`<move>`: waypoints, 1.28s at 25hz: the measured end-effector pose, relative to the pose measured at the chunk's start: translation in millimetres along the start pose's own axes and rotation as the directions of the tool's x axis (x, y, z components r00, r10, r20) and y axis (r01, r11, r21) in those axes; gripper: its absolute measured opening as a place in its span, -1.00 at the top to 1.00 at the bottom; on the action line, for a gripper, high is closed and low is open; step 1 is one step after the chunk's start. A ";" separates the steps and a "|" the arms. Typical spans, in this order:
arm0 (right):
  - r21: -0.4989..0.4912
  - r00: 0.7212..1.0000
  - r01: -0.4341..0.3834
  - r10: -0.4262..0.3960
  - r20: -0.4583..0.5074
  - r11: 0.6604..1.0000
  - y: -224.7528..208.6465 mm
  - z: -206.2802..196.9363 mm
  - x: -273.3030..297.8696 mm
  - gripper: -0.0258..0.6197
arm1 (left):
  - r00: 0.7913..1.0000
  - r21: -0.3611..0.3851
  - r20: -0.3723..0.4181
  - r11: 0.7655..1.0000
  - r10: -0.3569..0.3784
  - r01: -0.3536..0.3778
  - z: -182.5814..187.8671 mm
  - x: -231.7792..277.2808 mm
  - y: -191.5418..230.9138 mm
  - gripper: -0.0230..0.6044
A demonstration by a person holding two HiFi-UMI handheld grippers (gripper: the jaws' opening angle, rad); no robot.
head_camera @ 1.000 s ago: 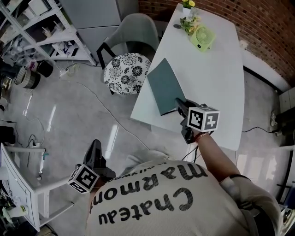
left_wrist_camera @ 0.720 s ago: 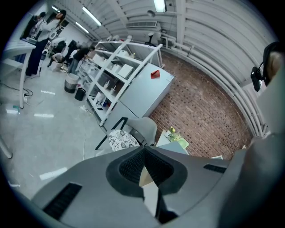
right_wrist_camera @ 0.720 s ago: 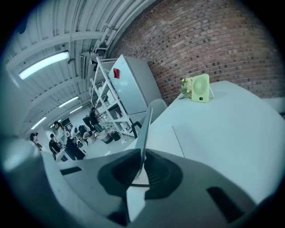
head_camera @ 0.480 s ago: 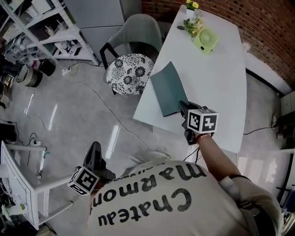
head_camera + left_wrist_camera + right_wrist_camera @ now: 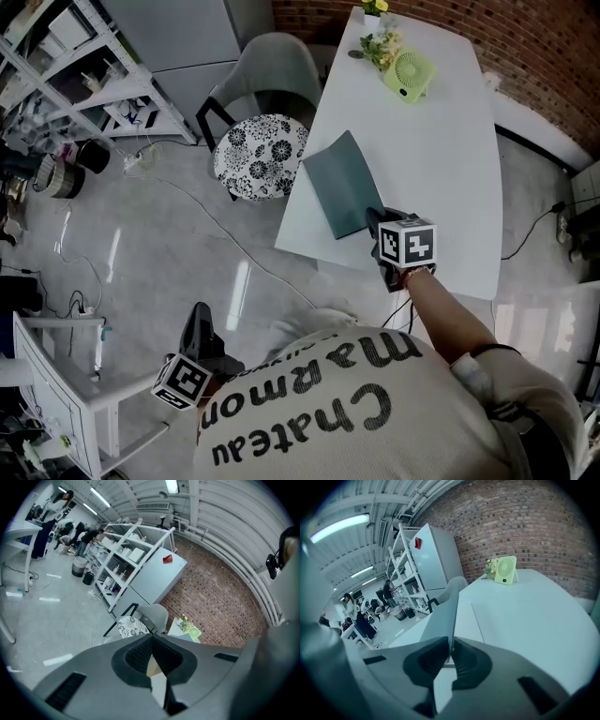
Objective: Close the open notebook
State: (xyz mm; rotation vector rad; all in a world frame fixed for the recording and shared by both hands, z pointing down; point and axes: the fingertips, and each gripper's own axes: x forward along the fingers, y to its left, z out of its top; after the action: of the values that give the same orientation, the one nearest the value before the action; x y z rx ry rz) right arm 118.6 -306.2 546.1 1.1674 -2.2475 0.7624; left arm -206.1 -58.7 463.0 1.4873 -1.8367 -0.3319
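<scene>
Notebook (image 5: 344, 194) sits near the front edge of the white tabletop (image 5: 441, 169), its teal cover raised on edge and pinched tight between the jaws of the right gripper (image 5: 373, 217). Down by the person's hip, over the floor, the left gripper (image 5: 199, 317) hangs with jaws pressed together on nothing. A green fan (image 5: 409, 75) stands at the far end, well apart.

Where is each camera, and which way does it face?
Head view: from the head, steeply down onto table and notebook; shirt, left gripper, right gripper show.
Left gripper view: over the floor, facing chair and brick wall; shut jaws show.
Right gripper view: along the table; jaws clamp the notebook.
Shared: green fan, both gripper views.
</scene>
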 end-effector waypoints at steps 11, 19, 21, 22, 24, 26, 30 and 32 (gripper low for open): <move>-0.051 0.998 0.042 -0.044 -0.048 0.998 -9.1 -5.4 6.4 0.79 | 1.000 -0.001 0.007 1.000 -0.007 0.007 1.6 6.2 -4.7 0.92; -0.045 0.992 0.085 -0.089 -0.089 0.995 -19.1 -10.8 11.0 0.67 | 1.000 0.006 0.020 1.000 -0.009 0.008 6.0 6.9 -9.3 0.92; -0.040 0.991 0.095 -0.098 -0.093 0.995 -20.6 -11.4 11.4 0.65 | 1.000 0.007 0.017 1.000 -0.010 0.010 5.8 7.6 -11.3 0.92; -0.041 0.990 0.099 -0.102 -0.095 0.994 -21.2 -11.6 12.0 0.64 | 1.000 0.004 0.016 1.000 -0.008 0.008 5.2 8.1 -11.9 0.92; -0.051 0.989 0.107 -0.111 -0.099 0.993 -22.9 -12.3 13.2 0.61 | 1.000 -0.011 0.011 1.000 -0.006 0.006 3.8 9.6 -14.1 0.92; -0.061 0.988 0.114 -0.120 -0.100 0.992 -24.6 -12.8 13.1 0.58 | 1.000 -0.028 0.009 0.999 -0.015 0.016 2.4 12.1 -17.3 0.92; -0.071 0.988 0.117 -0.123 -0.098 0.991 -24.8 -13.2 12.1 0.56 | 1.000 -0.029 0.009 1.000 -0.010 0.011 1.6 13.6 -14.3 0.92; -0.068 0.988 0.114 -0.120 -0.094 0.991 -25.8 -13.7 12.8 0.55 | 1.000 -0.035 0.006 0.999 -0.007 0.007 -0.1 15.6 -14.5 0.92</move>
State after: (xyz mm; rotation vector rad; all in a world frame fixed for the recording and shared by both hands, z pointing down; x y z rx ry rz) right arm 136.0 -316.6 570.8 1.1951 -2.0880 0.6834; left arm -196.3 -77.3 460.2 1.4707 -1.8221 -0.3705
